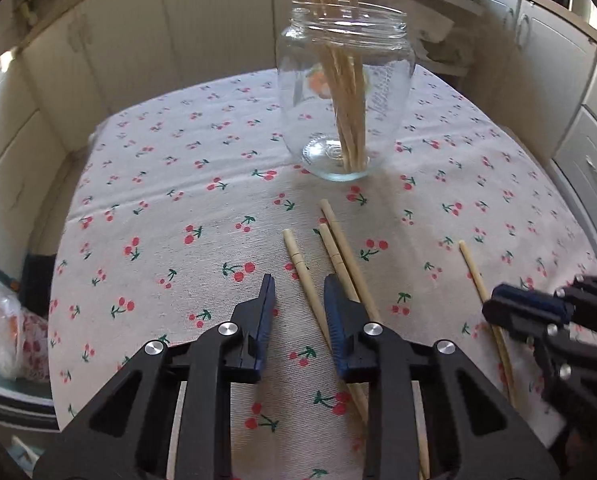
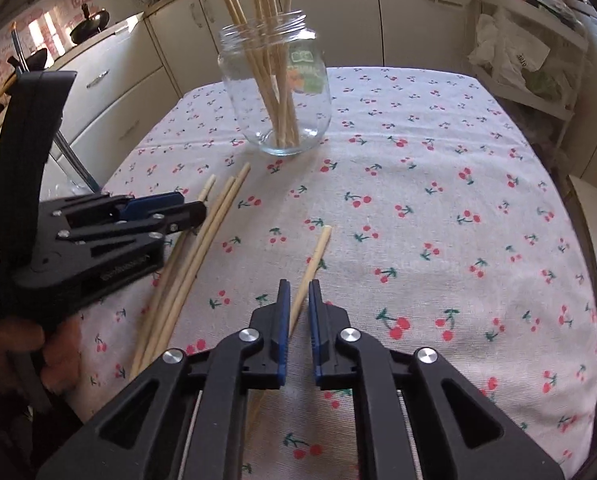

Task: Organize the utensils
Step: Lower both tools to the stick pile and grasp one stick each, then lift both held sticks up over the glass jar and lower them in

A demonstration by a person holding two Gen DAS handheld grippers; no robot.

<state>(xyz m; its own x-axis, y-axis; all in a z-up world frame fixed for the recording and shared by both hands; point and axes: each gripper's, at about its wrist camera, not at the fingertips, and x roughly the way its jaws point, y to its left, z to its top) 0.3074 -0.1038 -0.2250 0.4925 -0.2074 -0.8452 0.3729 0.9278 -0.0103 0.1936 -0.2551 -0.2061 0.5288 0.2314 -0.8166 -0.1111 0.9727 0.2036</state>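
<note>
I have the left claw (image 1: 299, 280) low over the table (image 2: 438, 184), jaws apart, with one stick (image 1: 298, 260) lying between them and neither pad pressing on it. Its right finger covers part of a pair of sticks (image 1: 338, 240) lying just beside that one. The right claw (image 2: 298, 292) is nearly closed on a lone stick (image 2: 316, 256), which lies flat and points toward the jar (image 2: 274, 88).

The jar stands upright near the far edge, with a bundle (image 2: 270, 60) of sticks leaning in it and reaching well above the rim. Between the claws and the jar the cloth is bare, so there is open room straight ahead. To my right the table runs wide and clear to its edge. The left edge is closer, just beyond the left claw.

Cabinets (image 2: 110, 80) ring the table on the far and left sides. A rack (image 2: 530, 40) of bags stands off the far right corner. The two claws sit near each other, with the loose sticks between them.
</note>
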